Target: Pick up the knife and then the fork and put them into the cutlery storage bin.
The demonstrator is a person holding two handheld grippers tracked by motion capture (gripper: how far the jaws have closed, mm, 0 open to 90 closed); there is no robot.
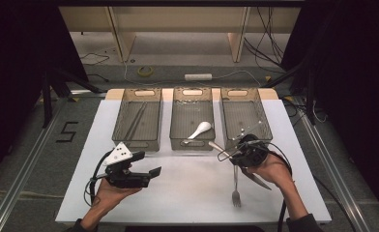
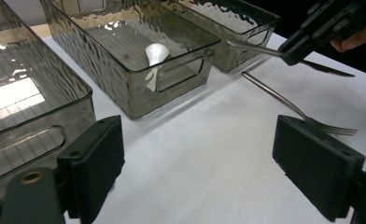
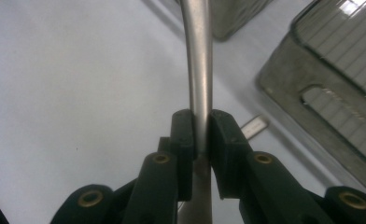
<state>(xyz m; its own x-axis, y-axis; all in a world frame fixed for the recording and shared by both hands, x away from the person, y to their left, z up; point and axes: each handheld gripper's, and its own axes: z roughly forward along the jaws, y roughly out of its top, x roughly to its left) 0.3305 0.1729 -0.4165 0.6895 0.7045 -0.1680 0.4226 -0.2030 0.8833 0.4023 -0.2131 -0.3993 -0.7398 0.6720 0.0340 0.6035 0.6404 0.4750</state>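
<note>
Right gripper (image 3: 200, 135) jaws pinch knife (image 2: 258, 47) handle thinly, left gripper (image 2: 195, 163) jaws wide and empty; knife may pivot, slip onto bench (image 1: 187, 193).

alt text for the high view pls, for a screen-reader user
The right gripper pinches a metal utensil's handle above a white table, in front of three clear bins. A fork and a knife lie near it; a white spoon lies in the middle bin. The left gripper hovers open and empty.
</note>
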